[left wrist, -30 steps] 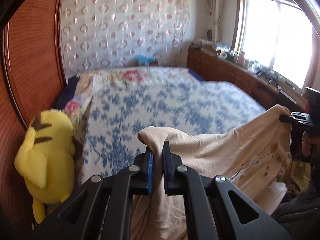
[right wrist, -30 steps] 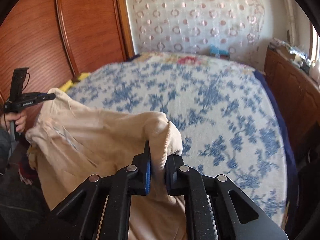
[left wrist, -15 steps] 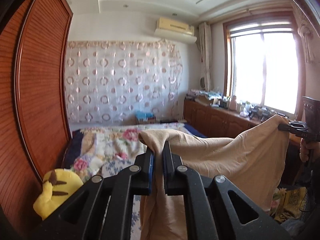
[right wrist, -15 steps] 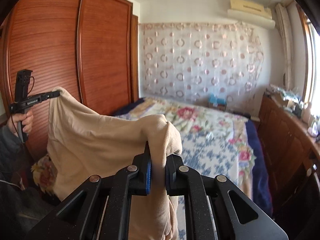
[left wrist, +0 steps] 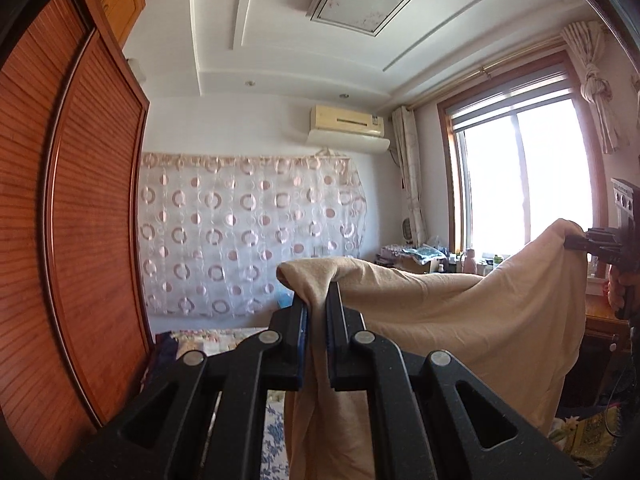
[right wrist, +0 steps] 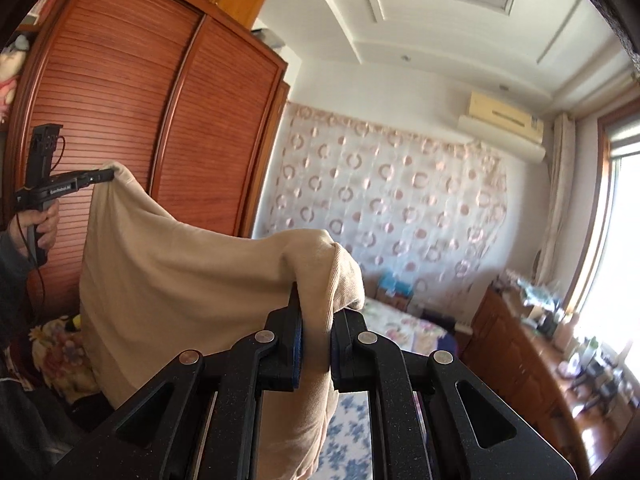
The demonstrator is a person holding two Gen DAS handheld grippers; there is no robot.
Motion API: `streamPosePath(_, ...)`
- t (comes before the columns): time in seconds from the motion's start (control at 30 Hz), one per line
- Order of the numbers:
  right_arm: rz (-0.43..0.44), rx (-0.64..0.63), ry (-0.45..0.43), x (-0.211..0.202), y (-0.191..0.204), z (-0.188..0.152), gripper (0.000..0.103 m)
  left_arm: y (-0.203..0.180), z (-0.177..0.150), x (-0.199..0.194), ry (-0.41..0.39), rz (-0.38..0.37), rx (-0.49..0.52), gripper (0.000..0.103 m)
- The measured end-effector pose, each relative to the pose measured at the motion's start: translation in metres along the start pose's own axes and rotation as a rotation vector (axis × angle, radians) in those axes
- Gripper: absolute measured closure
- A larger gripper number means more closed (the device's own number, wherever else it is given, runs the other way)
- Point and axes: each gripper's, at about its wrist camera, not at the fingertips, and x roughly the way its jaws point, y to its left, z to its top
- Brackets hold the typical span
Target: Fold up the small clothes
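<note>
A beige garment (left wrist: 460,320) hangs in the air, stretched between my two grippers. My left gripper (left wrist: 316,304) is shut on one top corner of it. My right gripper (right wrist: 316,308) is shut on the other top corner, where a ribbed cuff or hem folds over the fingers. In the left wrist view the right gripper (left wrist: 580,242) shows at the far right, pinching the cloth. In the right wrist view the left gripper (right wrist: 106,176) shows at the far left, holding the garment (right wrist: 180,300) up. The cloth's lower part hangs down out of sight.
The bed with its blue floral cover (right wrist: 352,432) lies below. A red-brown wardrobe (right wrist: 140,120) stands on the left. A wooden cabinet with clutter (right wrist: 540,352) runs under the window (left wrist: 520,184) on the right. A patterned curtain (left wrist: 248,236) covers the far wall.
Both grippers have risen and tilted upward, lifting the garment off the bed into the air. The views now show wall and ceiling instead of the bedspread.
</note>
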Motion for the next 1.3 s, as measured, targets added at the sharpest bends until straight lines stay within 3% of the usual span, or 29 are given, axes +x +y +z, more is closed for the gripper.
streamPosePath(0.2,-0.037,-0.002,-0.045,0.002,-0.017,0.030,0.096,0.007,0.011,0.016,-0.033,0.057,0.035,0.098)
streamPosePath(0.37,-0.060,0.024,0.031,0.056,-0.038,0.018,0.096,0.019,-0.026,0.079,0.051,0.089,0.021,0.098)
streamPosePath(0.6,-0.050,0.103,0.204,0.190,-0.066,-0.064,0.096,0.034,-0.119,0.208,0.235,0.149,0.044,0.098)
streamPosePath(0.87,-0.038,0.159,0.367,0.311,-0.086,-0.152,0.096,0.038,-0.195,0.307,0.386,0.163,0.040,0.098)
streamPosePath(1.07,-0.046,0.166,0.470,0.377,-0.098,-0.206,0.095,0.043,-0.230,0.353,0.485,0.152,0.030,0.097)
streamPosePath(1.3,-0.024,0.221,0.585,0.431,-0.113,-0.251,0.095,0.041,-0.254,0.378,0.572,0.120,0.028,0.097)
